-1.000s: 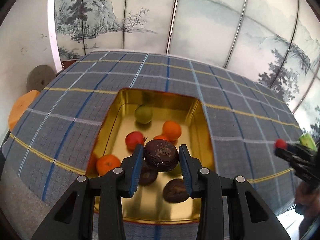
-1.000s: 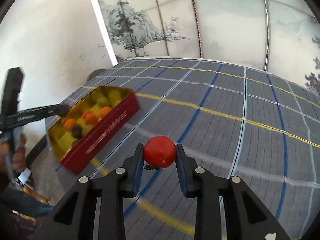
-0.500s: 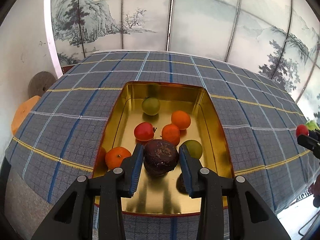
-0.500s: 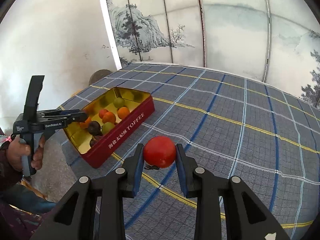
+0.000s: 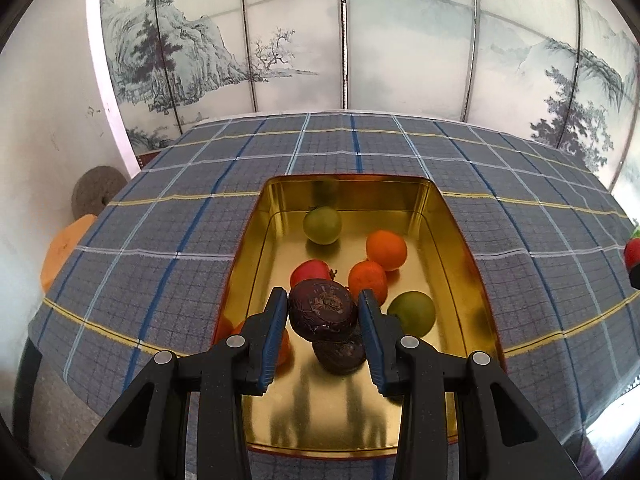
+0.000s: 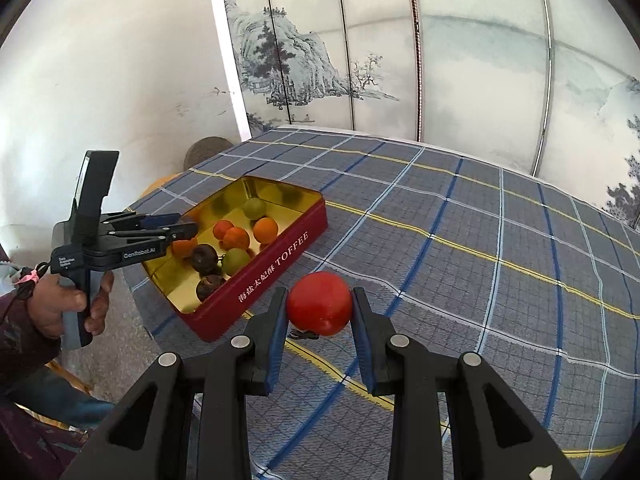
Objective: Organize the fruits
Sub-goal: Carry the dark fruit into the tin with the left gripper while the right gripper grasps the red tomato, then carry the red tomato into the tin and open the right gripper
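Note:
My left gripper [image 5: 323, 314] is shut on a dark purple fruit [image 5: 322, 309] and holds it above the near part of a gold-lined red tin [image 5: 456, 224]. In the tin lie a second dark fruit [image 5: 340, 354], two green fruits [image 5: 322, 225], oranges [image 5: 386, 244] and a red fruit [image 5: 310, 273]. My right gripper [image 6: 320, 314] is shut on a red tomato [image 6: 319, 303] above the cloth, right of the tin [image 6: 280, 256]. The left gripper [image 6: 180, 232] also shows in the right wrist view, over the tin's near-left end.
The tin sits near the front-left corner of a table under a blue-grey plaid cloth [image 5: 180, 240]. A painted folding screen [image 5: 360, 40] stands behind. A round stone [image 5: 94, 194] and an orange stool [image 5: 64, 248] are beyond the left edge.
My left gripper has pulled back and risen with the dark fruit, so more of the tin shows. My right gripper has swung towards the tin with the tomato.

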Demonstrator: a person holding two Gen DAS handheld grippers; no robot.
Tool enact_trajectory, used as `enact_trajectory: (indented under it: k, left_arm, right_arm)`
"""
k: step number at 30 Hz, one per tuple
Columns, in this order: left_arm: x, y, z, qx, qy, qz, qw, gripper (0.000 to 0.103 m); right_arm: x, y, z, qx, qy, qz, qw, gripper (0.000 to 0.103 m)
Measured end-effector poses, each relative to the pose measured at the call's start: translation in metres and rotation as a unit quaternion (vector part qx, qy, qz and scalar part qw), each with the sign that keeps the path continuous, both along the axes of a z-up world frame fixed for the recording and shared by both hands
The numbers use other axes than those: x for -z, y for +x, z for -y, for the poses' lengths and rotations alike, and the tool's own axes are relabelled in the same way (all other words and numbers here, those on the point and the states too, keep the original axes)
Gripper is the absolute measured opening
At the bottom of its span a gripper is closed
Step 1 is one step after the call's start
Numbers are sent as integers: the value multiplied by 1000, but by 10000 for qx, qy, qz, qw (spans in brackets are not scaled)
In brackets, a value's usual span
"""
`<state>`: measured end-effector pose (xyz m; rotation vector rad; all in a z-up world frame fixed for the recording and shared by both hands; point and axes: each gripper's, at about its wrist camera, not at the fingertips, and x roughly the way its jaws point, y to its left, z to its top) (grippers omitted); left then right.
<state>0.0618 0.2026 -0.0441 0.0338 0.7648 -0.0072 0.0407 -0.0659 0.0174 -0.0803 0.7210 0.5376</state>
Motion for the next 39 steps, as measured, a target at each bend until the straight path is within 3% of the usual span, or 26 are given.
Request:
enact_trajectory:
  k: [12,17,39]
  left_arm:
    - [-5,4,1,-24,307,136,9994,40]
    - [-8,0,0,-90,387,275,9988,58]
    - [-19,-21,-31,-470,568,424,9964,73]
  right_arm:
    - [-4,-1,-12,-74,-5,-4,10000,29]
    - [-5,-3,-17,-121,13,4,9999,29]
    - [-13,16,-100,-964,179,8,9952,29]
